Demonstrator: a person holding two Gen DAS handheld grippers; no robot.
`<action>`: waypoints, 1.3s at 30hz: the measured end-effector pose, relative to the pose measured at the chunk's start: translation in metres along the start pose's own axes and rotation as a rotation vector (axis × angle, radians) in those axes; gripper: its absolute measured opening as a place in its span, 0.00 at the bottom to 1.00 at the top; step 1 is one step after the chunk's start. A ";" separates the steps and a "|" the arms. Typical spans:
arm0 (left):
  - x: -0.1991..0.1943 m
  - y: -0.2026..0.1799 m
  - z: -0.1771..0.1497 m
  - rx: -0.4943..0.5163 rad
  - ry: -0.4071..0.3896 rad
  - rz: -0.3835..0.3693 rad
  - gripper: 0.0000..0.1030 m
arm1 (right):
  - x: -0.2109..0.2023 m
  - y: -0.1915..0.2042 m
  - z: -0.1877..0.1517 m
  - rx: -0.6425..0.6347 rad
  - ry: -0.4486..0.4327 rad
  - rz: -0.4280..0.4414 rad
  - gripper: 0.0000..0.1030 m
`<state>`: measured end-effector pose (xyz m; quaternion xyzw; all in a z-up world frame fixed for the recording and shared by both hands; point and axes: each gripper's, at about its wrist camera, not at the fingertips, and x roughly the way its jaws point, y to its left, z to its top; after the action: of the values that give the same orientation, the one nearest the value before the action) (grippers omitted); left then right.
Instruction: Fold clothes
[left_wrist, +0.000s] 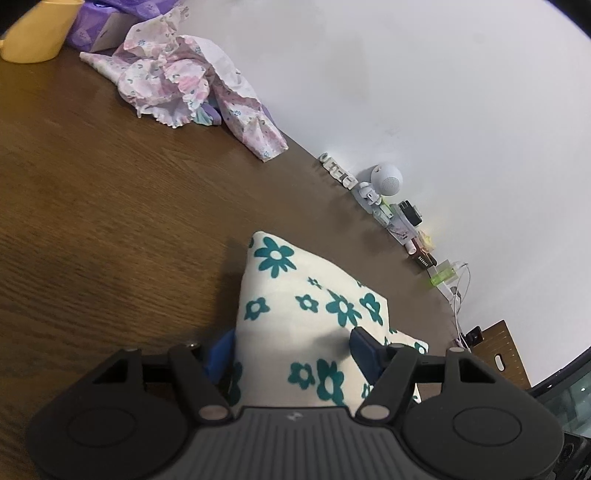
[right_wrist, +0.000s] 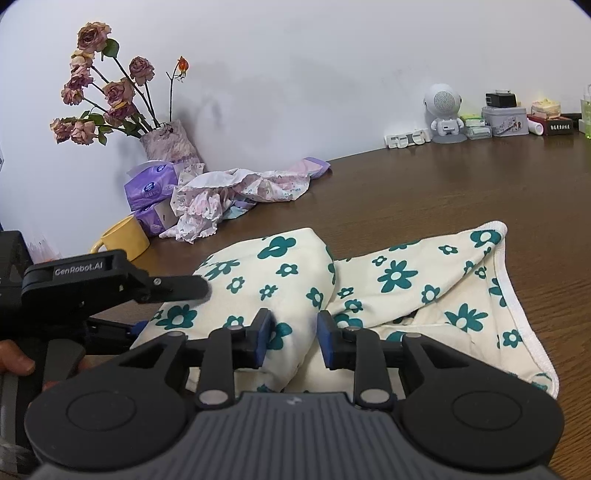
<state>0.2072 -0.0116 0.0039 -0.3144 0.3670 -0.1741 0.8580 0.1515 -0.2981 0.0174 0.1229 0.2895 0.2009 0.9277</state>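
The flowered cloth (right_wrist: 399, 280) lay half-folded on the table (right_wrist: 461, 177), its long axis running left to right before both grippers. The right gripper (right_wrist: 291, 339) pinched a raised fold; the left gripper (left_wrist: 291, 350) straddled a bunched corner (grip uncertain). Cream fabric, teal blossoms, white hem.

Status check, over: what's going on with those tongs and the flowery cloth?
Both tongs straddling bunched cream cloth with teal flowers. Grip unclear. Wooden table ahead unobstructed.

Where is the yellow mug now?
In the right wrist view the yellow mug stands at the left on the wooden table, beside the purple tissue packs and the crumpled pink floral garment.
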 end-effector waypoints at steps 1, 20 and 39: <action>0.002 0.000 0.000 0.001 -0.005 0.001 0.58 | 0.001 -0.001 0.000 0.003 0.002 0.003 0.26; 0.000 -0.058 -0.002 0.276 -0.084 0.145 0.33 | -0.027 -0.058 0.012 0.049 -0.063 -0.190 0.31; 0.054 -0.213 -0.114 1.371 -0.317 0.522 0.29 | -0.048 -0.087 0.000 0.115 -0.027 -0.017 0.31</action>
<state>0.1449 -0.2445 0.0572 0.3664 0.1111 -0.1071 0.9176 0.1412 -0.3966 0.0108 0.1761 0.2890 0.1744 0.9247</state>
